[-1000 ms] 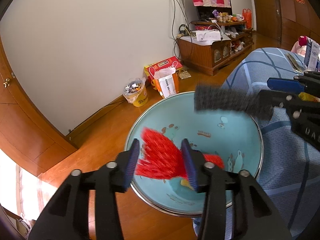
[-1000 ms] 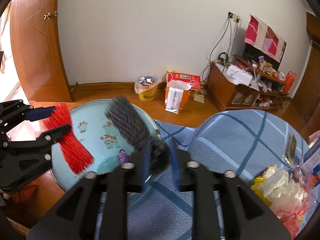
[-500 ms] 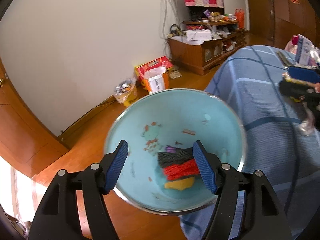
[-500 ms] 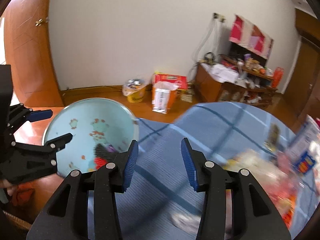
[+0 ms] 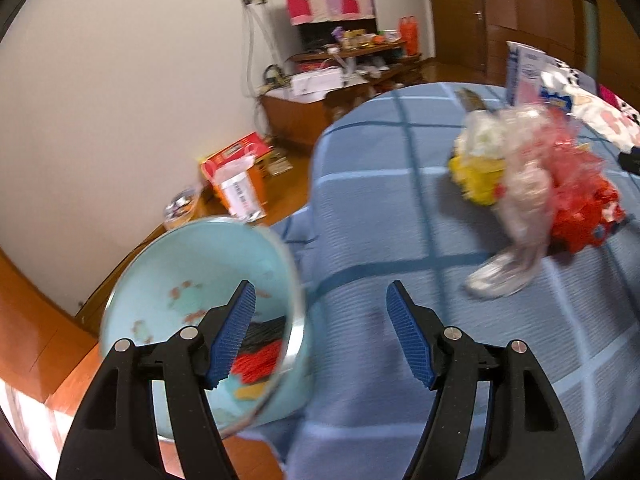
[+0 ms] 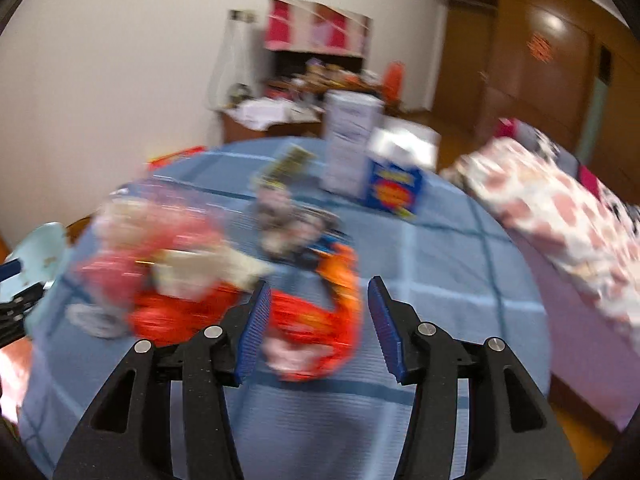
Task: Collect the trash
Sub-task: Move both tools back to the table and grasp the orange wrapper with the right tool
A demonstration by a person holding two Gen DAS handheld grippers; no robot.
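A light blue bowl (image 5: 168, 276) sits at the table's left edge and holds red and dark netting scraps (image 5: 260, 356). My left gripper (image 5: 320, 332) is open and empty beside the bowl, above the blue checked tablecloth (image 5: 380, 208). A heap of trash (image 5: 532, 184), yellow, clear and red wrappers, lies on the table to the right. My right gripper (image 6: 316, 320) is open over the table, its jaws on either side of an orange-red wrapper (image 6: 320, 328), not closed on it. More red and white wrappers (image 6: 168, 276) lie to its left. The bowl (image 6: 36, 252) shows at the far left.
Boxes (image 6: 372, 164) stand at the table's far side. A patterned fabric (image 6: 560, 216) lies right of the table. On the floor by the wall are an orange bag (image 5: 240, 188), a small bin (image 5: 180, 208) and a wooden cabinet (image 5: 304, 108).
Both grippers let go of the red and dark netting, which now lies in the bowl. Both swung right toward the trash heap; the right gripper now straddles an orange-red wrapper.
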